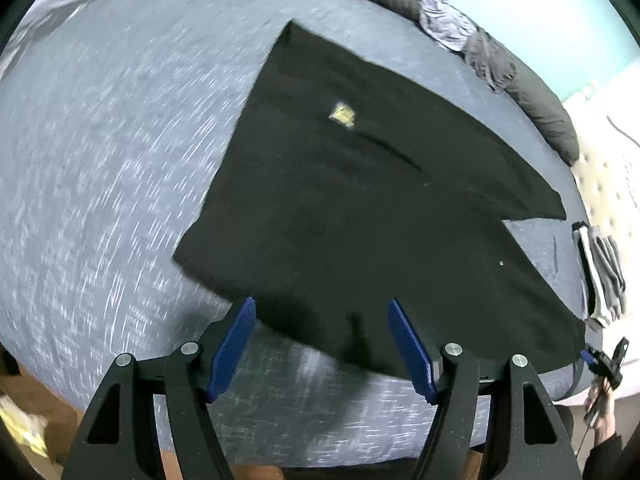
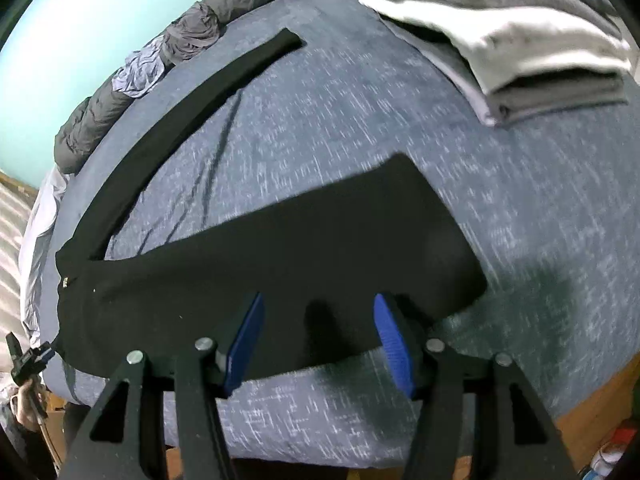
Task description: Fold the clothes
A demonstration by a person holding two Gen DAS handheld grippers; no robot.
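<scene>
Blue bed (image 1: pixel 100 160): both tools (image 1: pixel 322 344) gape over black garment (image 1: pixel 340 200).

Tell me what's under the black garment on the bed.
The black garment lies flat on the blue-grey speckled bedsheet. Whatever lies beneath its middle is covered.

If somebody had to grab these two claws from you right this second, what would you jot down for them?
Left claw: open, nothing held, hanging over the near edge of the black garment.
Right claw: open, nothing held, over the near edge of the same garment's other end.
The black garment lies spread flat on the blue-grey bed; one long narrow part stretches away toward the far side.
Done, by the look of it: folded clothes stacked at the far corner.
Left: the black garment shows no fold yet. A crumpled grey and lilac heap waits at the far edge.
</scene>
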